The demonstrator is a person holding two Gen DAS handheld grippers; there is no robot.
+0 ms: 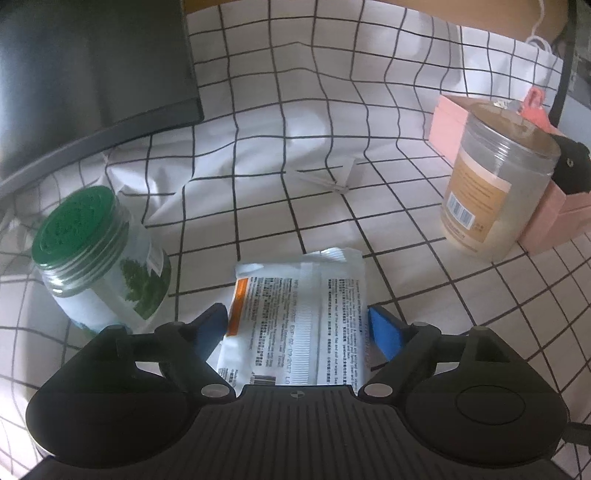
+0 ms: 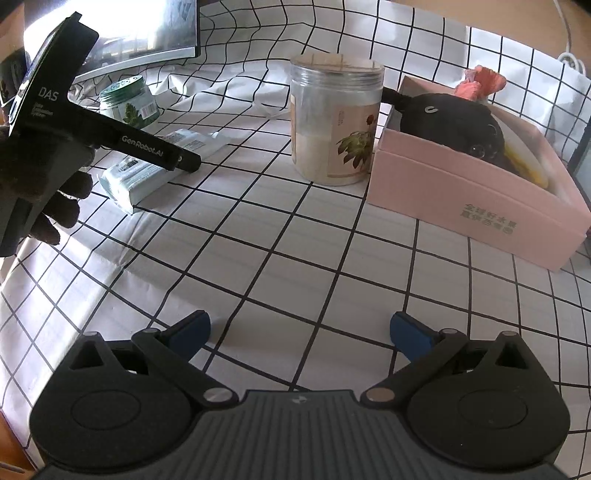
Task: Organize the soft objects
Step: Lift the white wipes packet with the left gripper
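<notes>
So the left gripper sits over a white wet-wipes packet lying flat on the checked tablecloth, printed back facing up. The jaws are spread as wide as they go, one blue pad on each side of the packet; from the wrist view I can't tell if the pads actually touch its edges, but nothing's being squeezed. Just left of the packet there's a glass jar with a green screw lid, tilted in the fisheye. Off to the right stands a clear plastic jar with pale powder, right up against a pink cardboard box.

The right gripper hovers over bare cloth with its jaws wide apart too, nothing between them. From its camera you can see the box holds a black plush toy, with something salmon-pink poking up behind it and a bit of yellow at the far side. A gloved hand holds the left gripper at the left edge, its fingers down at the packet. A monitor sits at the back
</notes>
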